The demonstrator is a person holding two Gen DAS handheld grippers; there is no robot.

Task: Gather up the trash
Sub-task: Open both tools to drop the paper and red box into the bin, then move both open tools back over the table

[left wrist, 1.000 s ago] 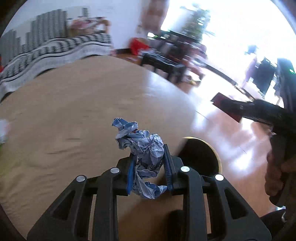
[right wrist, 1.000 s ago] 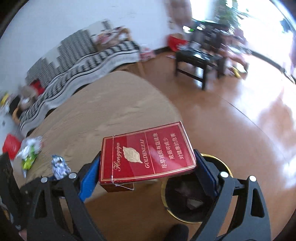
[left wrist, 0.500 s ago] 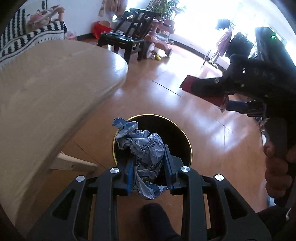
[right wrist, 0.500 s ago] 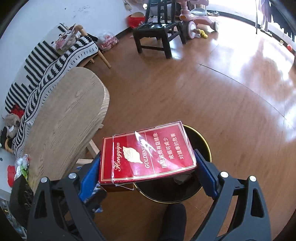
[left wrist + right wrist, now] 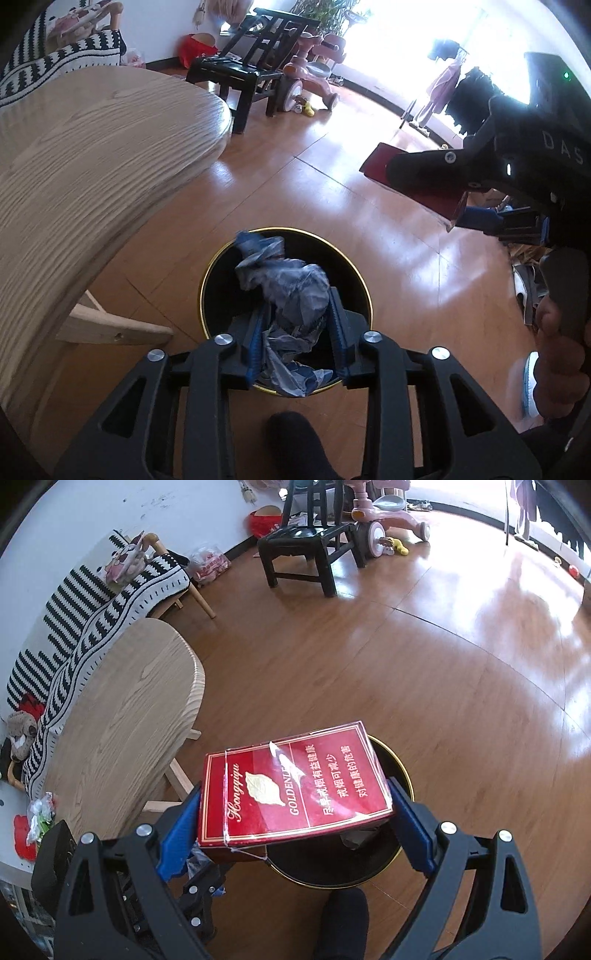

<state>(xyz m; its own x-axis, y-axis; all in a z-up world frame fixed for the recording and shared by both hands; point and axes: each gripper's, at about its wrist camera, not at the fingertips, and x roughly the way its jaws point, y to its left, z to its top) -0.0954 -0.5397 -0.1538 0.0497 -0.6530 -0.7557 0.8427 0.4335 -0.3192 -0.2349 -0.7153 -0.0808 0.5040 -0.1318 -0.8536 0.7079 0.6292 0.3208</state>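
My left gripper (image 5: 295,332) hangs over a black, gold-rimmed trash bin (image 5: 347,253) on the floor. Its jaws are opening. A crumpled blue-and-white paper wad (image 5: 288,284) sits loosely between the blue pads (image 5: 255,332), blurred above the bin's mouth. My right gripper (image 5: 295,812) is shut on a red cigarette box (image 5: 295,786), held flat over the near edge of the same bin (image 5: 404,771). In the left wrist view the right gripper (image 5: 443,199) and the red box (image 5: 417,184) are at the upper right, with a hand on the handle.
A round light-wood table (image 5: 92,155) rises left of the bin. A black chair (image 5: 306,542) and a pink ride-on toy (image 5: 314,55) stand farther back on the wooden floor. A striped sofa (image 5: 92,602) lies beyond the table. A dark-socked foot (image 5: 291,443) is near the bin.
Both grippers swung off the table to above the bin, then stayed there. The left pads have spread slightly and the paper wad now looks blurred and loose. The right grip on the box is unchanged.
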